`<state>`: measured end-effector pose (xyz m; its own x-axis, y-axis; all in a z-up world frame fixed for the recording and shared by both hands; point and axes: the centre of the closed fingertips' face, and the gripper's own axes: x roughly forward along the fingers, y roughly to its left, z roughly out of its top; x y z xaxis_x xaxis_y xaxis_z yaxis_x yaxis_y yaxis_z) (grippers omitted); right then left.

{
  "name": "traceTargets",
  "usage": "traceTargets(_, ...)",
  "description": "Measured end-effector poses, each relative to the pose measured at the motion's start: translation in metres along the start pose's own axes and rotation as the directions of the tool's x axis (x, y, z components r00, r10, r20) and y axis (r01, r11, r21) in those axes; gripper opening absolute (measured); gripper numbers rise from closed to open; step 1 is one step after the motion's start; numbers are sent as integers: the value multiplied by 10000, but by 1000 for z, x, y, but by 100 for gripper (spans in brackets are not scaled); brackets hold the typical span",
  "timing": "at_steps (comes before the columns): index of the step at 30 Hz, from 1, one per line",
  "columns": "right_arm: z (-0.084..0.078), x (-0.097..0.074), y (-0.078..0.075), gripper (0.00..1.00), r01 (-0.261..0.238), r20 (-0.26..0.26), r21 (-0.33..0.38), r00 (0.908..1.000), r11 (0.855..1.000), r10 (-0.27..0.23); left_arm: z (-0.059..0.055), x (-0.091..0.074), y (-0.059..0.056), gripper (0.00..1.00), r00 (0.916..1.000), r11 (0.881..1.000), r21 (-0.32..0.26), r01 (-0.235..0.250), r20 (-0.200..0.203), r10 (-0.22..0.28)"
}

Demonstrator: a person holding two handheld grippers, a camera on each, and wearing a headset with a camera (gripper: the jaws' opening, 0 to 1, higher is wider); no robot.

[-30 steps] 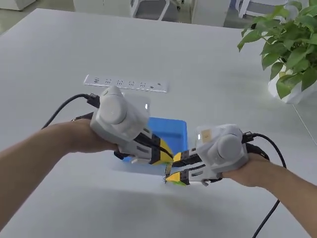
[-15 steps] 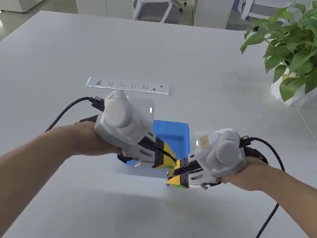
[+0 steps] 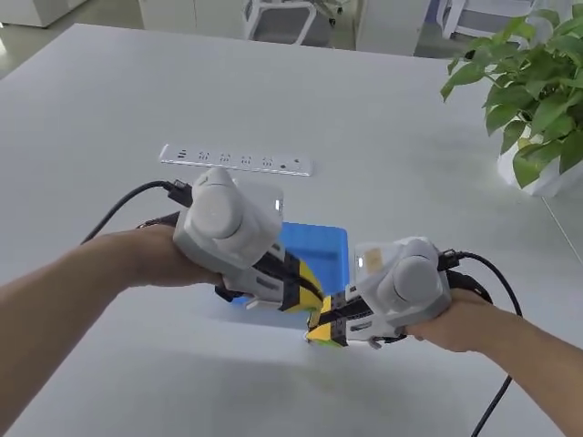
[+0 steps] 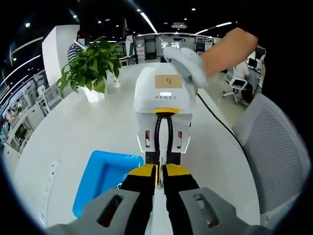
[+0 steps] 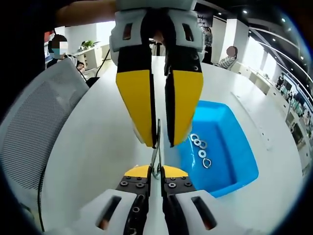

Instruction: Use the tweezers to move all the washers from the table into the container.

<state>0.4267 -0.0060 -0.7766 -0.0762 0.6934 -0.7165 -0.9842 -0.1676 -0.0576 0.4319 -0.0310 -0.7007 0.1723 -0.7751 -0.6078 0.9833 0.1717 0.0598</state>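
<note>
My two grippers meet tip to tip just in front of the blue container (image 3: 321,240). The left gripper (image 3: 310,296) points right and down; the right gripper (image 3: 319,332) points left. Thin metal tweezers (image 5: 156,147) rise from the right gripper (image 5: 155,171) up between the yellow fingers (image 5: 139,103) of the left gripper. Both pairs of jaws look shut on the tweezers. In the left gripper view the left gripper (image 4: 157,171) pinches the metal strip (image 4: 157,177), facing the right gripper's white body. Several washers (image 5: 199,146) lie inside the container (image 5: 230,152).
A white power strip (image 3: 235,159) lies behind the container. A potted plant (image 3: 537,82) stands at the table's right edge. A mesh chair (image 4: 279,147) stands beside the table. Cables trail from both grippers.
The right gripper has shifted a little left, closing in on the left gripper's tips. The left gripper has hardly moved.
</note>
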Motion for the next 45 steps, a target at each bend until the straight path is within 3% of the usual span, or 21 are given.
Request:
traceTargets(7,0,0,0,8,-14,-15,30,10000,10000,14,-1,-12,2,22,9998,9997,-187,-163,61,164)
traceTargets(13,1,1,0,8,-6,-119,-30,9999,10000,5,-5,-23,1,34,9988,9969,-676,-406,251,424)
traceTargets(17,1,0,1,8,-19,-228,-106,9997,9999,17,-8,-32,0,36,9973,9946,-829,-625,339,655)
traceTargets(26,11,-5,3,9,-37,-136,-155,9999,9999,35,-22,-51,-7,52,9916,9784,-1697,-1182,324,1255)
traceTargets(33,21,-14,5,9,-48,-51,-181,10000,9998,47,-31,-62,-18,63,9850,9553,-2527,-1534,380,1683)
traceTargets(42,33,-28,3,9,49,77,-219,10000,9997,-48,-31,-78,-20,82,9708,9314,-3004,-2058,571,2329)
traceTargets(45,39,-33,1,9,85,126,-231,9999,9997,-82,-31,-83,-22,84,9688,9302,-2984,-2136,579,2410)
